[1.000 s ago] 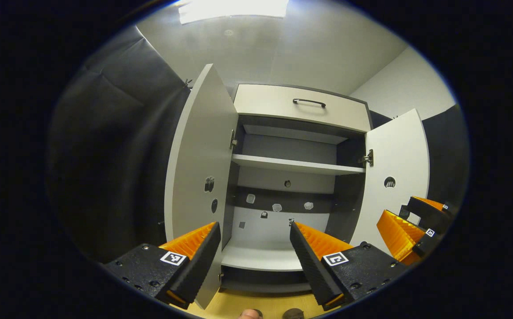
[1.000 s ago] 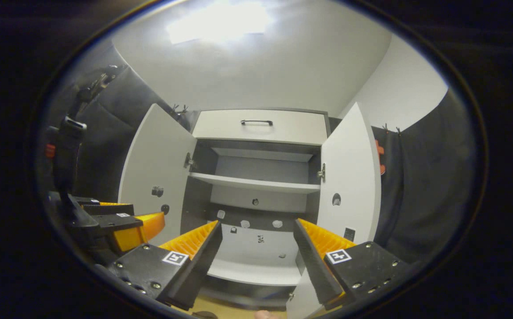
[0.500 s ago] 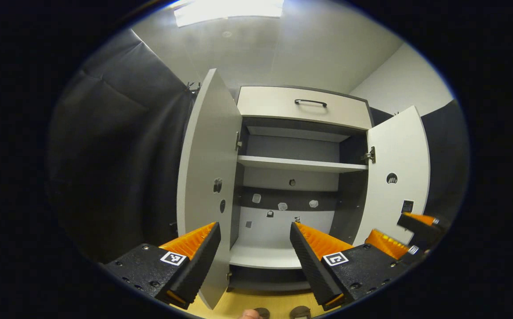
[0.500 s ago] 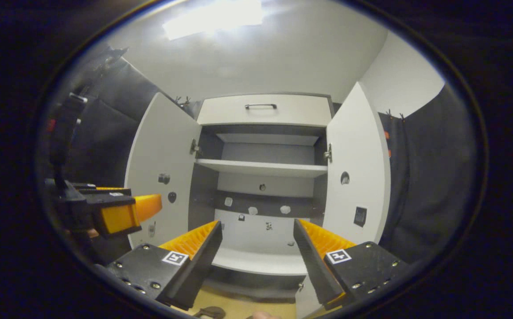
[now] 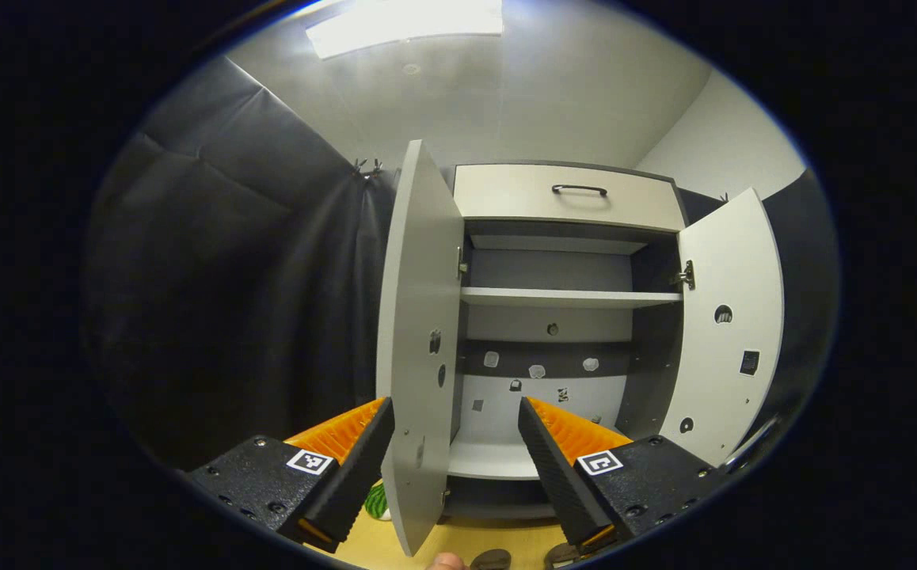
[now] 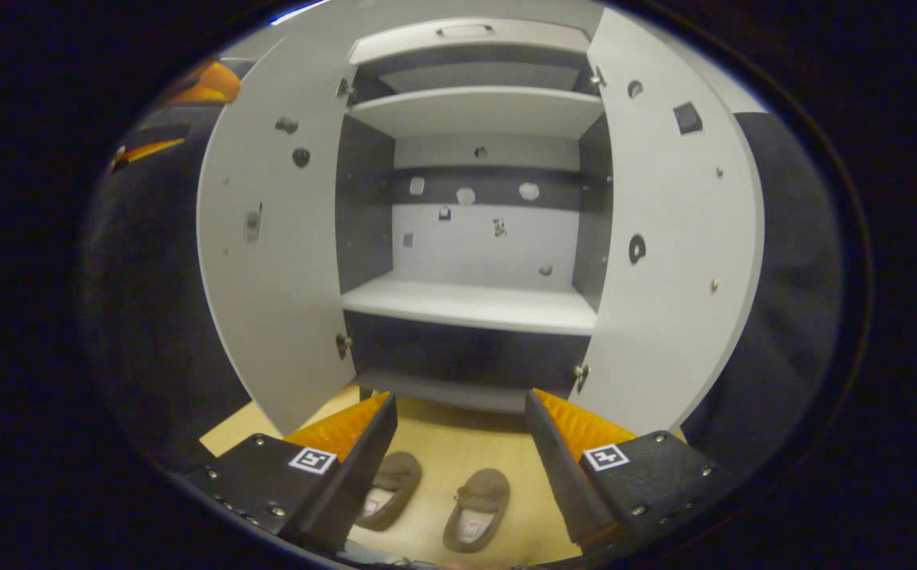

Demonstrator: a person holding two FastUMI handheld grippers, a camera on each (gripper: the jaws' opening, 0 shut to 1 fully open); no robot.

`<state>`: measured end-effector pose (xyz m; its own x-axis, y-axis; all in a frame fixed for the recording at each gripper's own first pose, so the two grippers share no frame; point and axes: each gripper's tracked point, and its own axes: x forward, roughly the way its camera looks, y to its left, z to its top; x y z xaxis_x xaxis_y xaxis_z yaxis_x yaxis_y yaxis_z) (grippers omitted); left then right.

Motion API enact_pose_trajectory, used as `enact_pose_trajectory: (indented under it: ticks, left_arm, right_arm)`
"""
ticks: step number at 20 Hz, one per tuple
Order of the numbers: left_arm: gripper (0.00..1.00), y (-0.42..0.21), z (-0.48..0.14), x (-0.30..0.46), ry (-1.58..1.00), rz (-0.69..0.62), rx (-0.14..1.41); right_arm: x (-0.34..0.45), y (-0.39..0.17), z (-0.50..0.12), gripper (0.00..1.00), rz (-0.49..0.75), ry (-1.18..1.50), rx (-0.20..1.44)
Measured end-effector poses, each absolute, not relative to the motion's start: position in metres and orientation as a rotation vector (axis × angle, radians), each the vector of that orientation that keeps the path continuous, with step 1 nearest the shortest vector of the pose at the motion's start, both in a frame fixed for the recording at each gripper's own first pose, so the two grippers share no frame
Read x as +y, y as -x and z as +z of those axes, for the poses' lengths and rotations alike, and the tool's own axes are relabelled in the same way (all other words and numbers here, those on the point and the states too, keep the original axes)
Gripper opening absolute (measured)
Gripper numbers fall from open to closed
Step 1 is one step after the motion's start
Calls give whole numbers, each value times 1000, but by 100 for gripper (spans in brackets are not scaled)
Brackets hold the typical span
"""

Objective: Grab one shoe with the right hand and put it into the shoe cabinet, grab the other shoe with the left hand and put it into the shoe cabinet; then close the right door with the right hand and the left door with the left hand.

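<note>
Before the open shoe cabinet (image 6: 466, 305), two brown shoes (image 6: 476, 508) lie unlabelled; both grippers' fingers (image 6: 565, 467) gape empty.

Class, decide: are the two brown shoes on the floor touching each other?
Apart. The right gripper view shows a strip of bare floor between the left shoe and the right shoe.

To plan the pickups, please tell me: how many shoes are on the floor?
2. Both brown shoes lie side by side on the floor before the open cabinet: the left shoe, the right shoe, between the right gripper's fingers.
</note>
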<state>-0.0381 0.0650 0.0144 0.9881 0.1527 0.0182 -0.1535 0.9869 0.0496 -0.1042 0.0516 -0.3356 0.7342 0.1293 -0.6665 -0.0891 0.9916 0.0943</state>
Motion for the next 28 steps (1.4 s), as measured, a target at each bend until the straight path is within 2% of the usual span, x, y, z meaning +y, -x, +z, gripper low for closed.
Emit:
enact_pose_trajectory:
  ticks: [4, 9, 10, 11, 13, 15, 16, 17, 18, 19, 20, 22, 23, 24, 28]
  left_arm:
    - [96, 42, 8, 80, -53, 191, 7]
    - [93, 52, -2, 95, -82, 233, 45]
    - [92, 54, -4, 99, -90, 242, 52]
    - [96, 58, -5, 102, -98, 255, 59]
    - [93, 64, -8, 109, -112, 278, 72]
    - [93, 69, -12, 117, -127, 304, 88]
    - [96, 74, -14, 121, -135, 319, 97]
    - [96, 77, -16, 125, -143, 332, 105]
    - [96, 80, -18, 129, -150, 344, 114]
    - [96, 83, -21, 132, -159, 358, 126]
    - [96, 86, -22, 134, -166, 366, 134]
    - [96, 90, -22, 139, -174, 385, 139]
    - [96, 90, -22, 141, -173, 391, 138]
    - [96, 92, -22, 141, -170, 394, 139]
    - [96, 92, -21, 142, -162, 395, 129]
  right_arm:
    - [69, 158, -441, 98, 187, -48, 972]
    - [88, 207, -517, 98, 226, -111, 1176]
    - [90, 210, -531, 98, 220, -118, 1205]
    - [89, 214, -545, 98, 214, -120, 1227]
    - [88, 214, -571, 89, 202, -114, 1257]
    - [81, 203, -593, 89, 174, -70, 1255]
    - [76, 197, -603, 88, 154, -45, 1255]
    - [77, 194, -610, 78, 150, -44, 1260]
    - [78, 191, -618, 74, 148, -38, 1269]
    - [69, 189, -623, 74, 121, 5, 1276]
    - [65, 186, -627, 50, 112, 24, 1277]
    - [61, 184, -630, 29, 109, 67, 1256]
    - [63, 182, -630, 33, 96, 75, 1244]
    - [63, 183, -629, 6, 95, 83, 1251]
    - [59, 171, -610, 5, 86, 12, 1208]
